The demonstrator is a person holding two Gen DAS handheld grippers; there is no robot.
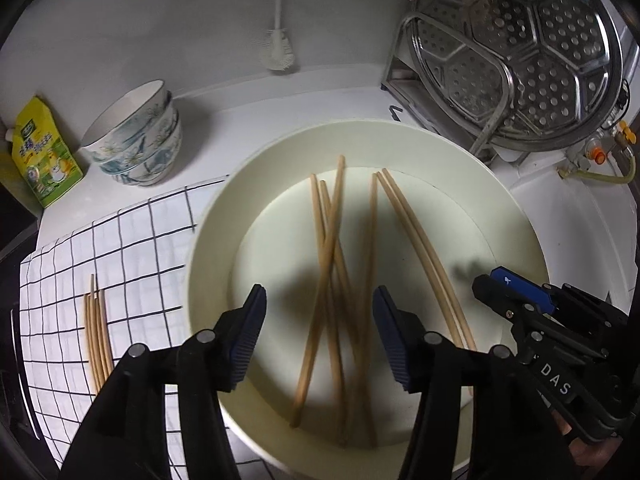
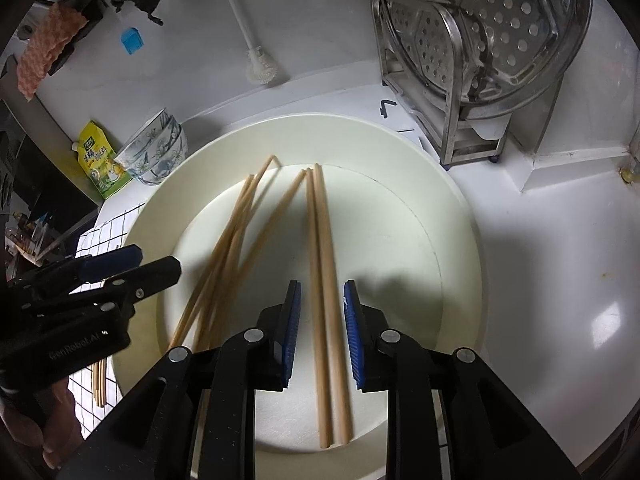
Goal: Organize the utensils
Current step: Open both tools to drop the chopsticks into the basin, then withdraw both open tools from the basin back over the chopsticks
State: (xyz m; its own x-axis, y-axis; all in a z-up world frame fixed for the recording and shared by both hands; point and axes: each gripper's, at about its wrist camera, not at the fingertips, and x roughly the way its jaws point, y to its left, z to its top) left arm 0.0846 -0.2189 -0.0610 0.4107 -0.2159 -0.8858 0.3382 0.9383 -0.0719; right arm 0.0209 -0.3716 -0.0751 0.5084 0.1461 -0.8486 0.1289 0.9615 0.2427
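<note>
Several wooden chopsticks (image 1: 332, 280) lie crossed in a large cream plate (image 1: 216, 216). My left gripper (image 1: 320, 320) is open above the crossed ones, with nothing between its pads. My right gripper (image 2: 322, 308) is open, its pads either side of a straight pair of chopsticks (image 2: 324, 264) on the plate (image 2: 460, 248). The right gripper also shows at the right of the left wrist view (image 1: 516, 300). The left gripper shows at the left of the right wrist view (image 2: 120, 268). Several chopsticks (image 1: 96, 332) lie side by side on a checked cloth (image 1: 140, 240).
Stacked floral bowls (image 1: 140, 136) and a yellow-green pouch (image 1: 44, 160) stand at the back left. A steel rack with a perforated steamer tray (image 1: 520, 48) stands at the back right. A white brush (image 1: 278, 48) leans on the wall. White counter (image 2: 560, 260) lies right of the plate.
</note>
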